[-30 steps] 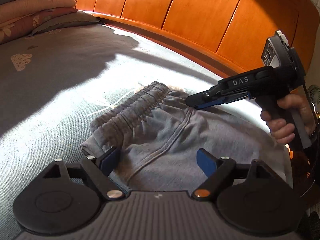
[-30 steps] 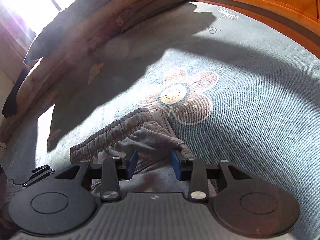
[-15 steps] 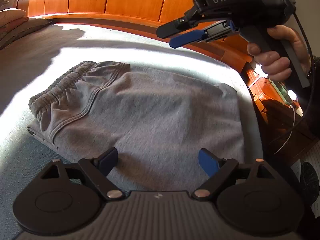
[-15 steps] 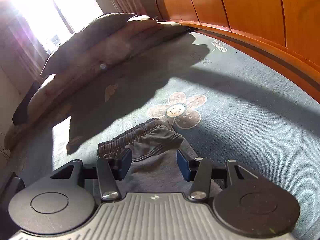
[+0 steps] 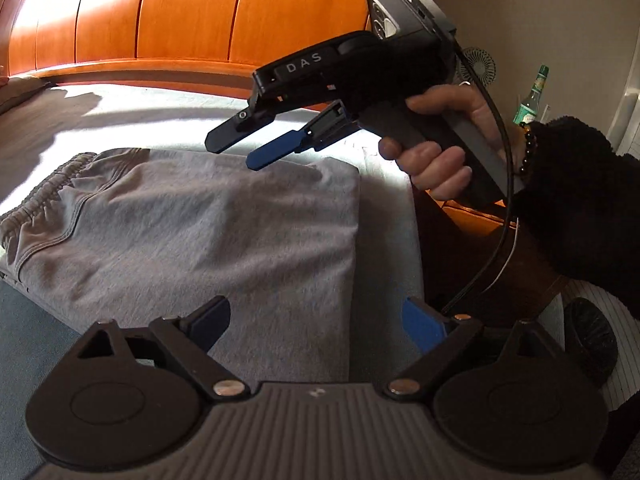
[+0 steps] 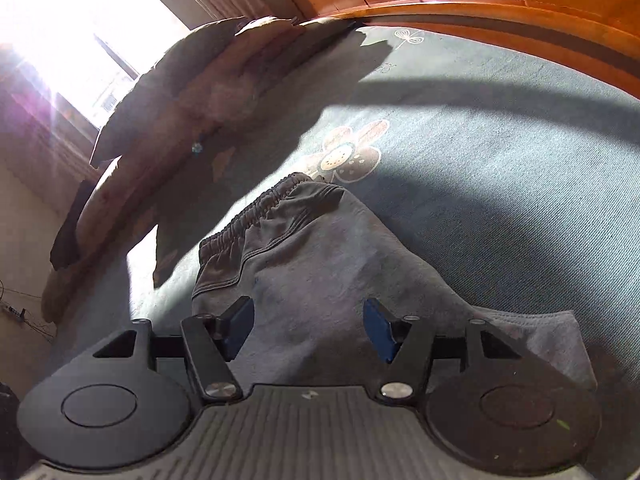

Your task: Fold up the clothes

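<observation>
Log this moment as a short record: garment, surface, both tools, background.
garment: grey pants, folded, lying flat, waistband toward the pillows
surface: blue-grey bedspread with a flower print
left tool: open, over the near edge of the pants, nothing between its pads
right tool: open, jaws have just been opening, held above the pants, holding nothing
background: orange wooden headboard, pillows, green bottle

Left gripper (image 5: 318, 320) angled downward, jaws spread wide with nothing between them, right gripper (image 5: 244, 148) held in the person's right hand (image 5: 444, 152), jaws just opened further and empty, dark sleeve (image 5: 576, 196) at the wrist
</observation>
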`<state>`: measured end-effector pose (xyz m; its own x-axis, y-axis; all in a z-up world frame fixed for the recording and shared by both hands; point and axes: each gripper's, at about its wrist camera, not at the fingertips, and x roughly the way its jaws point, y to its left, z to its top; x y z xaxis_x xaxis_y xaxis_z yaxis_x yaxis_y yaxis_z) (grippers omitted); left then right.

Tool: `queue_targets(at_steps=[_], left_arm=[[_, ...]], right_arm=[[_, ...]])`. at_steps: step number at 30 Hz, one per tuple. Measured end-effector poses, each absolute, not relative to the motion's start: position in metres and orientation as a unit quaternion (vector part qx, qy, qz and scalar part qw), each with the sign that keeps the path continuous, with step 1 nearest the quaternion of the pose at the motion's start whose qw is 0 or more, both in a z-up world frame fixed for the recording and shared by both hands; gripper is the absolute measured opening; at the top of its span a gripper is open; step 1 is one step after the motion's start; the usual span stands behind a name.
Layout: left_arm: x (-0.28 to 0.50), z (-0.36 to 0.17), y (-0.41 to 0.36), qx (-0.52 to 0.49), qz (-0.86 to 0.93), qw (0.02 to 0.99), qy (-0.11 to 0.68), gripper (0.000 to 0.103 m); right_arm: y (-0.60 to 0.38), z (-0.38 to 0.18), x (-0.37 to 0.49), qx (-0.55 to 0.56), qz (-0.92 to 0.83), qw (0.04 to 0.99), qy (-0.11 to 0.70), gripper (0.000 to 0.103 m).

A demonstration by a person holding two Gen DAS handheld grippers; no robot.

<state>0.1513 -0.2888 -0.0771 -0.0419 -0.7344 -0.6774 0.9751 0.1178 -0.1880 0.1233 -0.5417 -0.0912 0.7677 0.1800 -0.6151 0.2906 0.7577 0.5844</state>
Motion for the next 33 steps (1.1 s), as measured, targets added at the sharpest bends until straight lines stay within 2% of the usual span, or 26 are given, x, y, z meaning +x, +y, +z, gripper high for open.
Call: queue_targets(at_steps=[2, 5, 9, 12, 16, 19, 22, 25, 29, 33], left_arm=[[0.154, -0.093, -0.292, 0.181, -0.623, 0.666, 0.369, 0.093], [0.155, -0.089, -0.282, 0.18, -0.614, 0.67, 0.376, 0.093], [0.158, -0.062, -0.274, 0.174, -0.619, 0.695, 0.323, 0.093], [0.175, -0.058, -0.286, 0.157, -0.605, 0.711, 0.32, 0.093], [0.194, -0.081, -0.3, 0.141, -0.59, 0.698, 0.381, 0.093], [0.191, -0.091, -0.301, 0.157, -0.598, 0.692, 0.372, 0.095], [0.185, -0.079, -0.303, 0.173, -0.599, 0.694, 0.36, 0.095], [0.181, -0.07, -0.308, 0.165, -0.622, 0.688, 0.335, 0.095], [0.185, -0.081, -0.328, 0.166, -0.624, 0.674, 0.358, 0.095], [0.187, -0.084, -0.33, 0.159, -0.612, 0.678, 0.373, 0.095]], right_arm=[[-0.551, -0.104, 0.126, 0.345, -0.069, 0.872, 0.34, 0.065], [-0.564, -0.108, 0.121, 0.346, -0.121, 0.871, 0.328, 0.063], [-0.553, -0.089, 0.113, 0.349, -0.086, 0.884, 0.299, 0.065], [-0.531, -0.083, 0.125, 0.353, -0.032, 0.879, 0.318, 0.066], [-0.499, -0.092, 0.147, 0.317, -0.002, 0.873, 0.37, 0.067], [-0.49, -0.105, 0.158, 0.285, -0.008, 0.876, 0.388, 0.066], [-0.486, -0.085, 0.153, 0.277, -0.011, 0.886, 0.372, 0.067], [-0.494, -0.073, 0.145, 0.285, -0.018, 0.893, 0.347, 0.073], [-0.506, -0.103, 0.152, 0.317, -0.023, 0.871, 0.375, 0.072], [-0.51, -0.086, 0.141, 0.332, -0.036, 0.876, 0.348, 0.072]])
